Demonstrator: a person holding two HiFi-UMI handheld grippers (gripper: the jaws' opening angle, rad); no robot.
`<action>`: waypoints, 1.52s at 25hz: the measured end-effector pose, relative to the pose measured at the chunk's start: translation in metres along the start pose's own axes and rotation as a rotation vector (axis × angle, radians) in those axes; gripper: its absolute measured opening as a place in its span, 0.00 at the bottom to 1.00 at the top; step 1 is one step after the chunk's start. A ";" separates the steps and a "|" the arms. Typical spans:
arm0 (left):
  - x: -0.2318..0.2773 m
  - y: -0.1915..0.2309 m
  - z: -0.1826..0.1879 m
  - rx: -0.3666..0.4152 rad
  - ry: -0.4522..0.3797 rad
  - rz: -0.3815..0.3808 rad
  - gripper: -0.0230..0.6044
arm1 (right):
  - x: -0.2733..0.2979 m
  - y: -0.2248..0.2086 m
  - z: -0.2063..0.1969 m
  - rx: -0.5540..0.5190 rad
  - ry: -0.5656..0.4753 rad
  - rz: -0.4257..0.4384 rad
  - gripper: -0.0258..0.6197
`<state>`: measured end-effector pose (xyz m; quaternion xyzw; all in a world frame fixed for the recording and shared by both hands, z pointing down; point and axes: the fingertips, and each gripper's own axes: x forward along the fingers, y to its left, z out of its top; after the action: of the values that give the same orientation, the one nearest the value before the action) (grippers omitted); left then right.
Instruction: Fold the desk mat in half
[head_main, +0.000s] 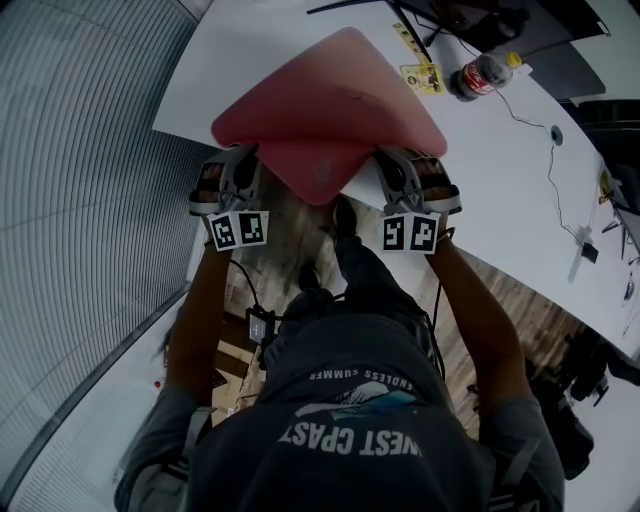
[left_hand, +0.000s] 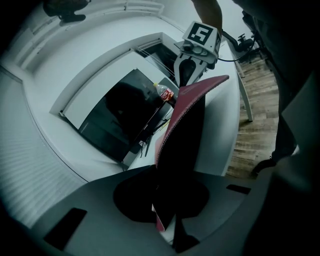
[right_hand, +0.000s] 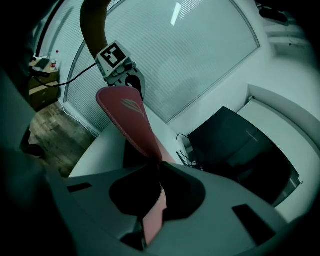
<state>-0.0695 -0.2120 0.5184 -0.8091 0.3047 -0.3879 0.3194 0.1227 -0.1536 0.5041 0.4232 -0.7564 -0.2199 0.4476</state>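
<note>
The pink desk mat (head_main: 330, 105) lies on the white desk (head_main: 500, 150), its near edge lifted off the surface and sagging in the middle. My left gripper (head_main: 240, 165) is shut on the mat's near left corner, my right gripper (head_main: 400, 170) on the near right corner. In the left gripper view the mat (left_hand: 187, 120) runs edge-on from my jaws to the other gripper (left_hand: 197, 42). In the right gripper view the mat (right_hand: 132, 127) curves up from my jaws toward the left gripper (right_hand: 120, 65), its logo showing.
A cola bottle (head_main: 482, 75) lies at the desk's far side beside a yellow card (head_main: 422, 76). A dark monitor (left_hand: 125, 120) stands behind the mat. Cables (head_main: 555, 180) cross the desk on the right. Wooden floor (head_main: 300, 250) lies below my grippers, a blind-covered glass wall (head_main: 80, 200) to the left.
</note>
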 end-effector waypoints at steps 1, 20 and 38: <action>0.003 0.004 0.001 -0.004 0.004 0.002 0.09 | 0.002 -0.004 0.000 0.008 0.001 -0.002 0.12; 0.084 0.047 0.012 -0.038 0.086 -0.021 0.10 | 0.055 -0.046 -0.034 0.129 0.049 0.031 0.12; 0.168 0.041 -0.001 -0.098 0.131 -0.065 0.10 | 0.113 -0.058 -0.077 0.209 0.120 0.044 0.12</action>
<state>0.0056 -0.3618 0.5608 -0.8061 0.3171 -0.4349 0.2459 0.1878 -0.2759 0.5568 0.4632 -0.7562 -0.1042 0.4502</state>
